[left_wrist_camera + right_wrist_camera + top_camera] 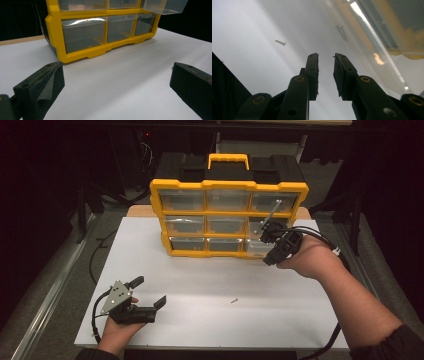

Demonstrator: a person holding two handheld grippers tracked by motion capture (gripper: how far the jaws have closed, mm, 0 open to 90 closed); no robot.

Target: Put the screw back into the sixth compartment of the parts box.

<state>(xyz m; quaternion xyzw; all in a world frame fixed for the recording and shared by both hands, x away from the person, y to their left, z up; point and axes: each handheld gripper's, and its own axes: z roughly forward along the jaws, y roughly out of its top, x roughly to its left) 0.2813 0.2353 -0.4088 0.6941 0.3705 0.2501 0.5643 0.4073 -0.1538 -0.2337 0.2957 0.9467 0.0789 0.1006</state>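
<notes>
With the right tongs (pixel 268 236) slightly apart and empty at the organizer's (pixel 228 218) pulled-out drawer (pixel 262 239) and the left tongs (pixel 148 291) wide open, the loose screw (pixel 233 301) on the table (pixel 200 285) could be forgotten.

A white tabletop (pixel 200 285) fills the middle of the high view, with a strip of bare wood showing along its far edge. A yellow-framed organizer (pixel 229 217) of clear drawers stands on it at upper centre. One small screw (pixel 234 301) lies alone on the white surface, lower right of centre.
</notes>
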